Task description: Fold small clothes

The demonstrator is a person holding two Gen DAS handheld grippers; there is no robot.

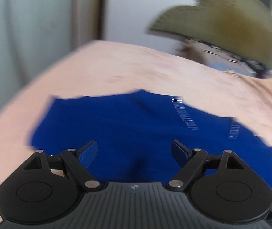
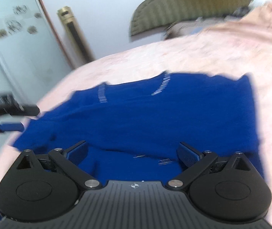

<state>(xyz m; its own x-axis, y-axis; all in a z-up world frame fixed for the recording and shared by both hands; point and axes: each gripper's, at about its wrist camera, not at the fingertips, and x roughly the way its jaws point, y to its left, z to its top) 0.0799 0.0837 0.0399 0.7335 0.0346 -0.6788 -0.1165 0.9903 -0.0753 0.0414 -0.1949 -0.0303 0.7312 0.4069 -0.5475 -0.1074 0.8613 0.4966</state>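
A royal-blue garment (image 1: pixel 136 126) with short white stripe marks lies spread on a pink bedsheet (image 1: pixel 117 68). My left gripper (image 1: pixel 135 151) hovers over its near edge. The jaws stand wide apart and nothing is between the blue pads (image 1: pixel 89 152). The right wrist view shows the same garment (image 2: pixel 155 114). Over its near part my right gripper (image 2: pixel 134 152) is open, its pads clear of the cloth. At the left edge of that view the left gripper's fingers (image 2: pixel 12 126) reach toward the garment's left corner. Both views are motion-blurred.
An olive quilted cushion (image 2: pixel 183 5) leans at the head of the bed, also seen as a cushion (image 1: pixel 231 28) in the left view. A gold and black upright post (image 2: pixel 75 32) and a pale cabinet door (image 2: pixel 12 38) stand beyond the bed's far edge.
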